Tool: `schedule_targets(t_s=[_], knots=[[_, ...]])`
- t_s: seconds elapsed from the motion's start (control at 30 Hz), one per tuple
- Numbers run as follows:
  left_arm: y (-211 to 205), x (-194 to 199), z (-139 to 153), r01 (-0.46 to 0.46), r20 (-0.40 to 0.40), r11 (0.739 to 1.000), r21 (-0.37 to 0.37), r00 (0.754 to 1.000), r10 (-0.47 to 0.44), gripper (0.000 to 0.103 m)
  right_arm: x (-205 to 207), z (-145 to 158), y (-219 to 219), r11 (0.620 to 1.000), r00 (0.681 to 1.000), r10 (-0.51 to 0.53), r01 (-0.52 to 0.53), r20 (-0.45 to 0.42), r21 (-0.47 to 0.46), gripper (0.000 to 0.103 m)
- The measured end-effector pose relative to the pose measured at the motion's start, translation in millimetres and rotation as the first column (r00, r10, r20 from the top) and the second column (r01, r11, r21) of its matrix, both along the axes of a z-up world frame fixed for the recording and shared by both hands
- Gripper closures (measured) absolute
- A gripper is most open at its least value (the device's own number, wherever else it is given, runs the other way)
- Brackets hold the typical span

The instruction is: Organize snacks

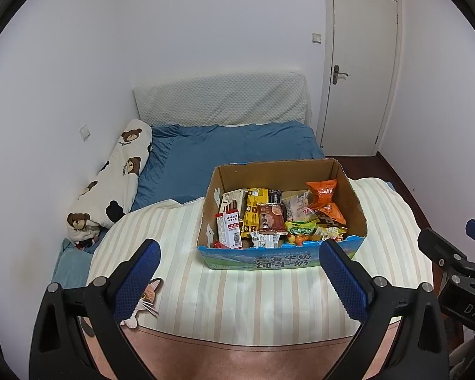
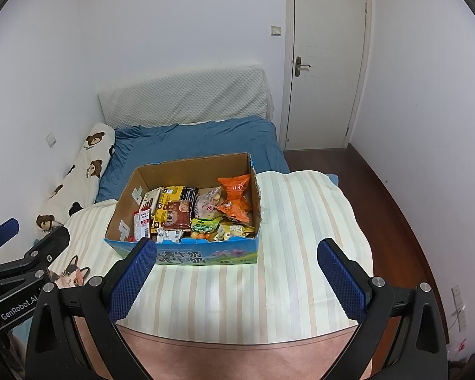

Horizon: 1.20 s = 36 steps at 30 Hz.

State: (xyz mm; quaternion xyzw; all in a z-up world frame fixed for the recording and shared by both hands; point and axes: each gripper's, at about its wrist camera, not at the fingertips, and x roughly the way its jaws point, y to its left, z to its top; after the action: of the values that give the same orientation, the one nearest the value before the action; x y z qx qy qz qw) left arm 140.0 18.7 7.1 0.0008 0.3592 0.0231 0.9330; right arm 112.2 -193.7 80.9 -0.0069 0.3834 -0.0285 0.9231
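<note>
Snacks sit jumbled in the open cardboard milk carton box (image 1: pixel 281 250) on the striped-cloth desk (image 1: pixel 237 297); both tools, left (image 1: pixel 239 272) and right (image 2: pixel 237 272), hang released and empty. Crinkly orange foil packet (image 1: pixel 324 201) looks light, slippery, crushable; I'd pinch its sealed edge.

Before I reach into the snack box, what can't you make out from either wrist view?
- Lower layers in the cardboard box: both views, covered by the top packets.
- Near-left box corner: right wrist view, hidden behind the right gripper finger.
- Small print on the brown packet: too small.
- Cat-print item: partly behind the left gripper.
</note>
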Motion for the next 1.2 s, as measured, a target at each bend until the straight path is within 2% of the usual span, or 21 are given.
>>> schedule_targets(t_s=[1.2], knots=[[-3.0,-2.2,2.8,-0.006,0.025,1.0,0.001,1.0,0.006,0.0,-7.8,1.3,0.2,1.0,1.0,-0.022,0.022,0.01,0.017,0.0]])
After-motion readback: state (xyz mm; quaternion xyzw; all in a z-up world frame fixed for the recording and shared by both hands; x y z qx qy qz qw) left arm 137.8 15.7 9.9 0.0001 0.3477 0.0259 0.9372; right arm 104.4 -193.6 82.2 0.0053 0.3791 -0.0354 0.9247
